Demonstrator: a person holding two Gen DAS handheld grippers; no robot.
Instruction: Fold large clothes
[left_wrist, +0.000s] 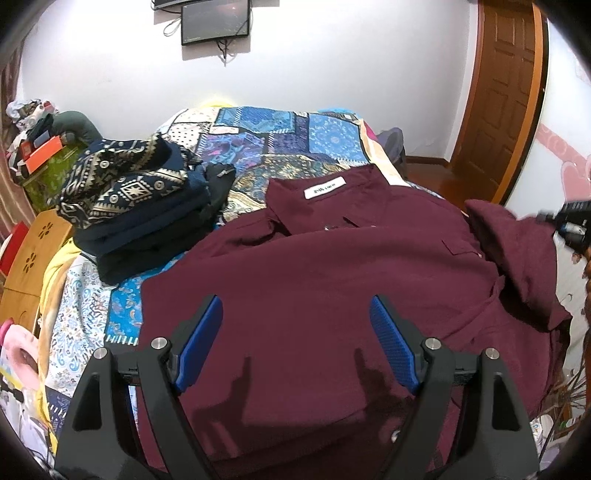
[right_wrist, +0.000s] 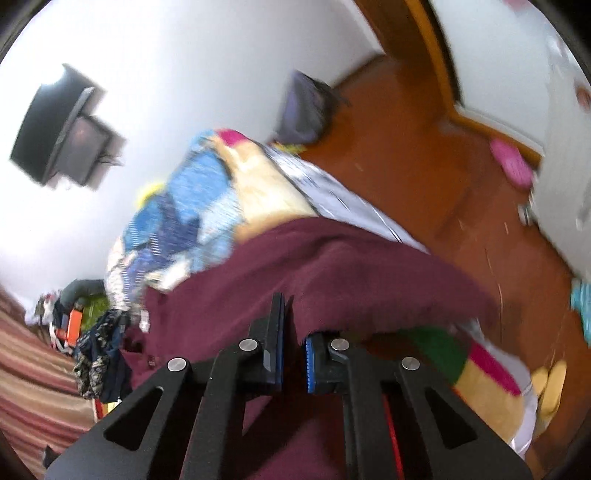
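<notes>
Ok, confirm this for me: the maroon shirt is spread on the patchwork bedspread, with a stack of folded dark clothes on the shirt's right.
One thing is wrong: the stack of folded dark clothes lies to the left of the maroon shirt, not its right, as the left wrist view shows. The rest holds: the shirt is spread on the patchwork bedspread.

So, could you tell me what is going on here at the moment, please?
A person with a gripper in each hand is folding a maroon shirt spread on a bed with a patchwork quilt. The right gripper is shut on the shirt's cloth at its right side, where a sleeve is lifted over the body. The left gripper hovers open above the lower part of the shirt, gripping nothing. A pile of folded dark clothes sits to the left.
</notes>
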